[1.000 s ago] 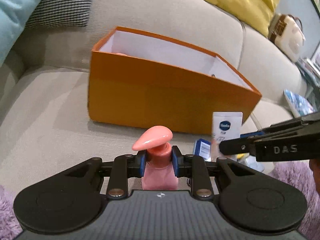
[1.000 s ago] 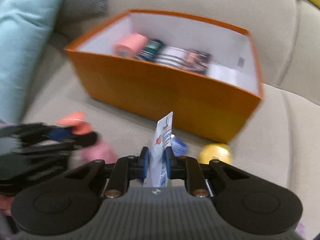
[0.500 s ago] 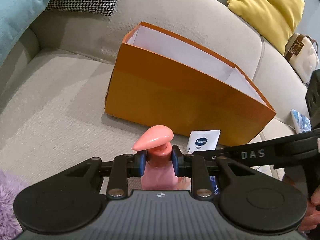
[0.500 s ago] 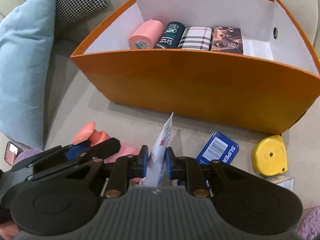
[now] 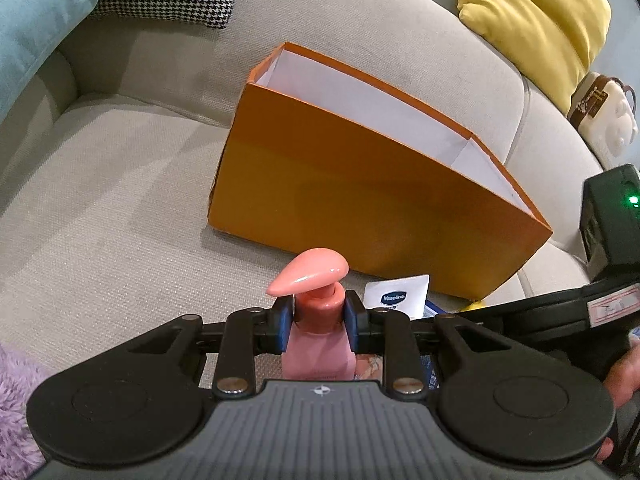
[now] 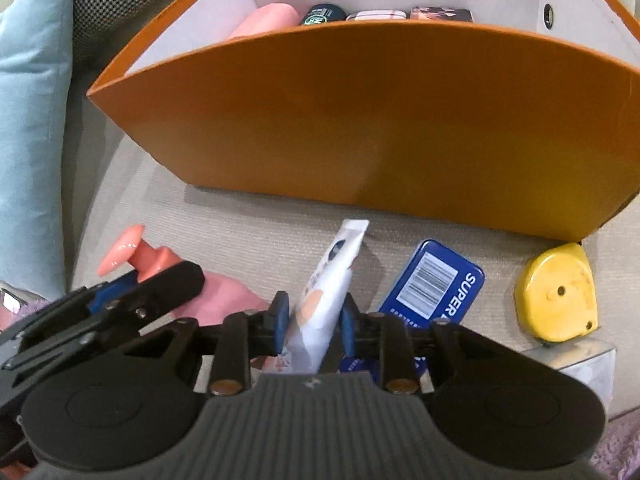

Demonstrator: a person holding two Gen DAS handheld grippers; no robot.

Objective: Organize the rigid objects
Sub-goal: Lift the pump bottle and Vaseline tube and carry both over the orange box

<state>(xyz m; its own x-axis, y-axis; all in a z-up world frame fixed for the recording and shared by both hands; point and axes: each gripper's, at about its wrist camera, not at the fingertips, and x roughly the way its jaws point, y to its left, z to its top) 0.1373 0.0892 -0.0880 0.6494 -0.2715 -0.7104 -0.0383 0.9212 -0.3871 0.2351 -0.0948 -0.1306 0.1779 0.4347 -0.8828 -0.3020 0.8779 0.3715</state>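
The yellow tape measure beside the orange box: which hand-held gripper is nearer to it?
Right. The right hand-held gripper is beside the yellow tape measure; the left hand-held gripper is farther off, holding the pink pump bottle.

The white tube (image 5: 396,295) standing just in front of the orange box (image 5: 360,196) carries a dark blue oval badge that reads "Vaseline". In the right wrist view the same tube is seen edge-on and its print cannot be made out. The blue tin (image 6: 434,284) lying on the sofa beside it shows a white barcode panel and, along one edge, white capitals reading "SUPER", with the rest of the word hidden. Inside the box, a dark round container (image 6: 323,14) bears a green logo too small to read.
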